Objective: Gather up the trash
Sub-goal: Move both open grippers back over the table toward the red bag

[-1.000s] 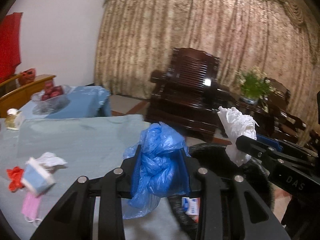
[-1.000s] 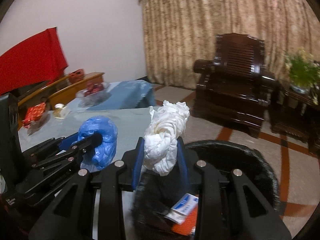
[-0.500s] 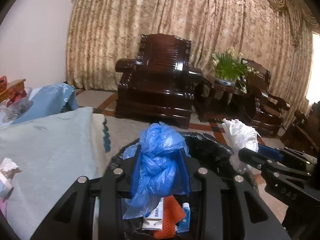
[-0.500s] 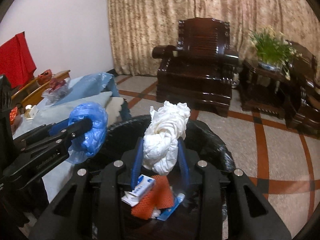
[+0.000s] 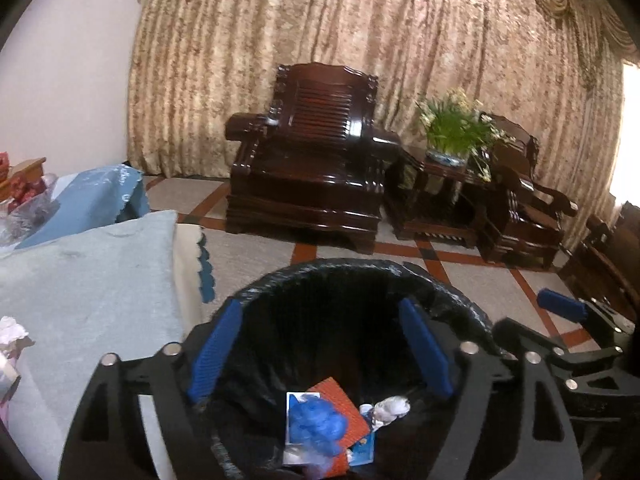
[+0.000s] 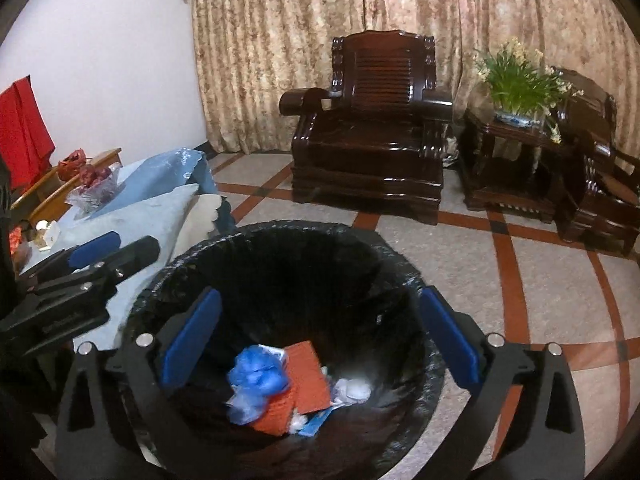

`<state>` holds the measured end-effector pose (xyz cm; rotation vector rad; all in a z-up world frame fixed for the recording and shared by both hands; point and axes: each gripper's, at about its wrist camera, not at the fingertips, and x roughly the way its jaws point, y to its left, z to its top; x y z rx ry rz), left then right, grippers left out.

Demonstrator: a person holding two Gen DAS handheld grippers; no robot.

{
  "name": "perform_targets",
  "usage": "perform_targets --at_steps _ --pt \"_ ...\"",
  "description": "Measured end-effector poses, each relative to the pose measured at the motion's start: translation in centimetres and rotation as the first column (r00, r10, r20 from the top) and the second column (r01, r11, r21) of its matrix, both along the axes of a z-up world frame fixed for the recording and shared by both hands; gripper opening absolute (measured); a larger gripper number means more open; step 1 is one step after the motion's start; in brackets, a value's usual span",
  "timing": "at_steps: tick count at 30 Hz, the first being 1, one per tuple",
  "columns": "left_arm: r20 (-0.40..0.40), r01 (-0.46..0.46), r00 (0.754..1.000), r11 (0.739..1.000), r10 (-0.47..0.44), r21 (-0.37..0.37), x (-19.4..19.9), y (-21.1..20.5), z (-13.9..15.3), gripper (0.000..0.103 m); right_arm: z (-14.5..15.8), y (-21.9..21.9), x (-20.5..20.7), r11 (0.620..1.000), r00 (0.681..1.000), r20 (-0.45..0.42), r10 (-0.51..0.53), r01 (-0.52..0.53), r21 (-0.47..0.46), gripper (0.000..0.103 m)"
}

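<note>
A round bin lined with a black bag [image 5: 352, 276] [image 6: 280, 236] stands on the floor beside the table. Inside lie a crumpled blue plastic bag [image 5: 316, 424] [image 6: 258, 376], a white tissue wad [image 5: 390, 406] [image 6: 354, 390], an orange card [image 6: 308, 368] and small packets. My left gripper [image 5: 320, 348] is open and empty over the bin; it also shows in the right wrist view [image 6: 116, 250]. My right gripper [image 6: 320, 340] is open and empty over the bin; it shows at the right of the left wrist view [image 5: 532, 318].
A table under a light blue cloth [image 5: 88, 276] stands left of the bin, with scraps at its left edge [image 5: 10, 336]. A dark wooden armchair [image 5: 316, 168], a side table with a plant [image 5: 456, 132] and a tiled floor [image 6: 540, 280] lie beyond.
Both grippers opened over the bin. The blue bag and the white tissue dropped from them into the bin.
</note>
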<state>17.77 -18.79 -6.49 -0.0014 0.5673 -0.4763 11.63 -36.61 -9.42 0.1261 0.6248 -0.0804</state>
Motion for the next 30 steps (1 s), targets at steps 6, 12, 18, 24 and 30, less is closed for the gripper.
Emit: perform_targets --at_steps 6,12,18,24,30 --pt "0.022 -0.096 0.995 0.995 0.096 0.001 -0.6 5.7 1.1 0.087 1.2 3.4 0.1 0.999 0.998 0.036 0.046 -0.046 0.007 0.097" --pt "0.042 -0.23 0.972 0.973 0.23 0.007 -1.7 13.2 1.9 0.088 2.9 9.3 2.1 0.992 0.989 0.074 0.127 -0.128 0.01 0.098" --pt "0.056 -0.373 0.927 0.927 0.371 0.045 -3.6 21.2 1.5 0.088 3.5 16.8 4.1 0.967 0.964 0.08 0.252 -0.253 0.005 0.098" --pt "0.061 -0.495 0.869 0.866 0.491 0.07 -5.3 28.3 0.5 0.088 3.0 24.4 5.9 0.931 0.929 0.078 0.362 -0.364 0.017 0.098" --pt "0.059 -0.586 0.81 0.805 0.583 0.097 -6.4 34.3 -0.6 0.088 1.8 31.1 7.0 0.886 0.885 0.053 0.463 -0.464 0.015 0.098"
